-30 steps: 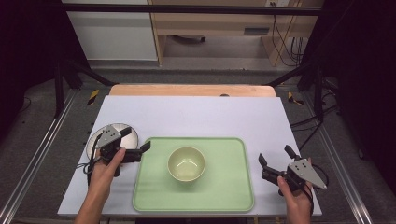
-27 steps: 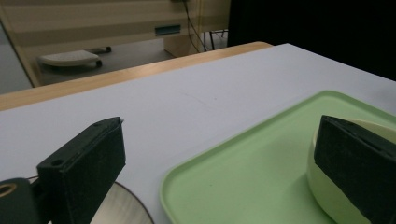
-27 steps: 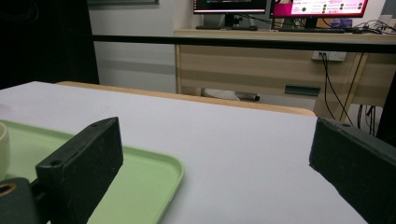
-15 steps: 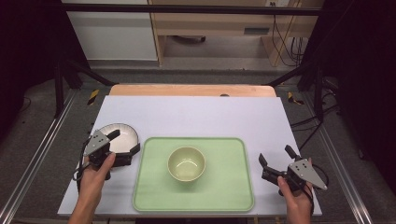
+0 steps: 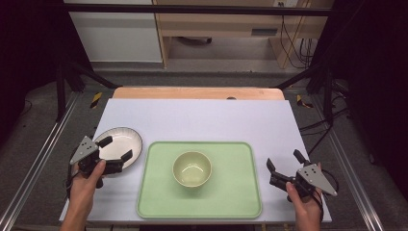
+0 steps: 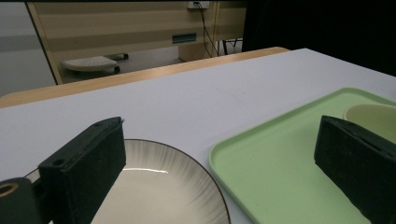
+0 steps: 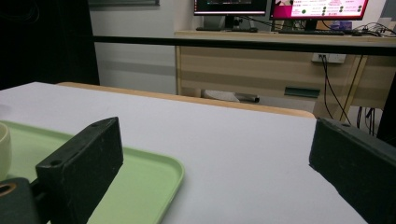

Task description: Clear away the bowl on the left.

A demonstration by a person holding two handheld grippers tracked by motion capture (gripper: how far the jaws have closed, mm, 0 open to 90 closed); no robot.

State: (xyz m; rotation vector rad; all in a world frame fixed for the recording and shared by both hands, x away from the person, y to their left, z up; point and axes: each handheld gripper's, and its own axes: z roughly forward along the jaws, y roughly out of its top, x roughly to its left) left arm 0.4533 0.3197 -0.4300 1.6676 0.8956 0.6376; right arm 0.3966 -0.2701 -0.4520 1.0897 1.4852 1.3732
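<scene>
Table point(image 5: 202, 115) setup: left gripper point(image 5: 113, 155), jaws released, straddles plate point(image 5: 122, 139) near rim; close squarely; right gripper point(image 5: 284, 169) idle, released

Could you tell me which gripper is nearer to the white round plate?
Left. The left gripper hangs open over the white round plate; the right gripper sits beyond the green tray.

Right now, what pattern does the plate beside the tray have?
The plate is white with fine grey radial lines and a dark rim, clearest in the left gripper view.
</scene>
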